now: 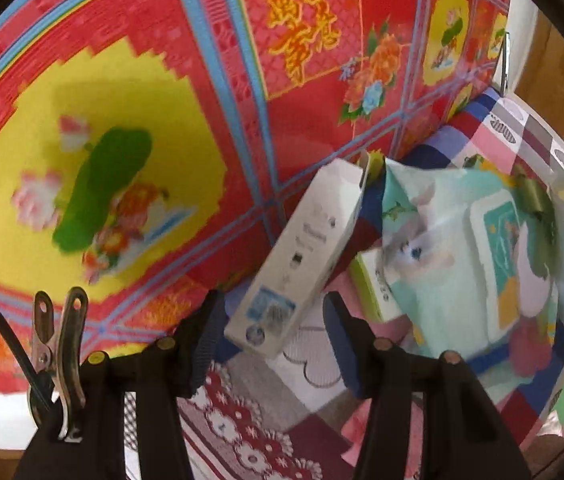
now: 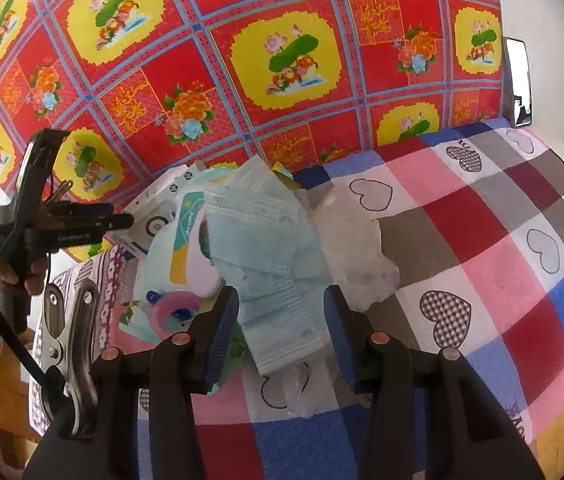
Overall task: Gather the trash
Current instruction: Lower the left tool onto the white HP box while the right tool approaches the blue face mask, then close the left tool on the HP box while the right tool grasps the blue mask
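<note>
Right gripper poised over the trash pile, jaws apart, a pale-blue face mask lying between the pads but not pinched. Crumpled clear plastic just beside it on the checked heart-print cloth. Left gripper also parted, unclamped; a white carton lies between its pads. Beyond, a printed plastic wrapper, all against the cloth's far edge under the red floral sheet. Step, by my reading: picking. Next: close squarely on mask and carton.
</note>
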The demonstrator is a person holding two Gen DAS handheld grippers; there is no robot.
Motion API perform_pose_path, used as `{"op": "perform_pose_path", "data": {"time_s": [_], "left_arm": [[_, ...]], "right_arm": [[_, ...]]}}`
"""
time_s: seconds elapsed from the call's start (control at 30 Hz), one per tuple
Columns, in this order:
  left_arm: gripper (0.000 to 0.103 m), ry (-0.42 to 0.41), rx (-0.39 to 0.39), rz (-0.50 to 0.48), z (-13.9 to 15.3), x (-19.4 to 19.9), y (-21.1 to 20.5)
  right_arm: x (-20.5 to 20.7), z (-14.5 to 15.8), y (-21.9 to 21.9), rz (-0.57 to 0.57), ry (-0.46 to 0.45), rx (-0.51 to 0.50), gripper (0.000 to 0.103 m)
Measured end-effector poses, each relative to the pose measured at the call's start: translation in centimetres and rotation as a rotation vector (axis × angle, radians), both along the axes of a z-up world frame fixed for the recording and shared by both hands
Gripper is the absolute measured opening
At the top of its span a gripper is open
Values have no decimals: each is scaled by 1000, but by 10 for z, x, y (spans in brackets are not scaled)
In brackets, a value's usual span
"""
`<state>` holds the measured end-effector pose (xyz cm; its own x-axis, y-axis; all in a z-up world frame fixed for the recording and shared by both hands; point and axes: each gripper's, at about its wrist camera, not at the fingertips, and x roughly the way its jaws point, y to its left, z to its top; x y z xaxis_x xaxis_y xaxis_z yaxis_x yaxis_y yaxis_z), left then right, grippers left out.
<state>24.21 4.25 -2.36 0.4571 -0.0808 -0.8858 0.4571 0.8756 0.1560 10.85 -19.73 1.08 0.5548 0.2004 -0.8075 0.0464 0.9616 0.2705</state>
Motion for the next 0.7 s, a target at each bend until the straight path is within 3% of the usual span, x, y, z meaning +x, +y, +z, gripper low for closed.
{"op": "perform_pose_path", "data": {"time_s": [0.3, 0.6, 0.7], "left_arm": [[54, 49, 20, -94, -13, 19, -27], [54, 67, 41, -99, -31, 25, -45], [42, 60, 31, -99, -32, 24, -48]], "right_arm": [[12, -7, -6, 15, 22, 19, 46], [17, -12, -11, 10, 32, 50, 46], [18, -13, -12, 6, 35, 56, 46]]}}
